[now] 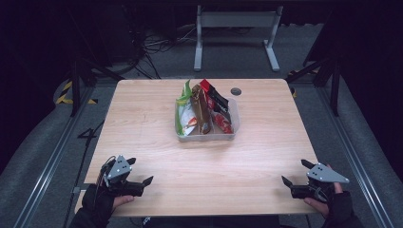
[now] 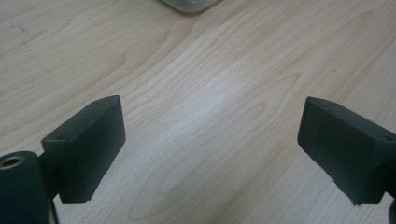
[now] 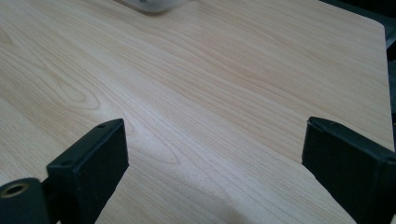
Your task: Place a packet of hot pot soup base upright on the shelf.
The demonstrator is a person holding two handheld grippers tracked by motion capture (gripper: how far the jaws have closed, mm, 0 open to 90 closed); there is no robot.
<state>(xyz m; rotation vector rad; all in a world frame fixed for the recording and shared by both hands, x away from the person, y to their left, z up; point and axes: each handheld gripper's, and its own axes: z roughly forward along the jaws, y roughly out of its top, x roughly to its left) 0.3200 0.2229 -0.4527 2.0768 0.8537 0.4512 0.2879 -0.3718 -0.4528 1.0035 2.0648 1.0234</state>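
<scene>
A light wooden table (image 1: 157, 142) stands in a dark room, seen from above. Near the middle of its far edge sits a clear plastic tray (image 1: 234, 118). Several snack packets (image 1: 202, 109) stand upright and packed together inside the tray: a green and white one on the left, a brown one in the middle, a red and black one on the right. Nothing else lies on the wood apart from a small dark round spot (image 1: 235, 91) close to the far edge, just beside the tray.

Two gloved hands rest at the near edge. The left gripper (image 1: 140, 172) sits by the near left corner, the right gripper (image 1: 294, 172) by the near right corner, both well apart from the tray. Each has its jaws spread wide and holds nothing. In the left gripper view, bare wood grain lies between the two black jaws and a corner of the tray (image 2: 189, 4) peeks in at the top. The right gripper view shows the same: wide jaws over bare wood, with a corner of the tray (image 3: 152, 4) at the top.

Judging from this, the work on the packets looks either not yet begun or fully done: every packet is in the tray, none is out on the table, and neither gripper is reaching for one.
</scene>
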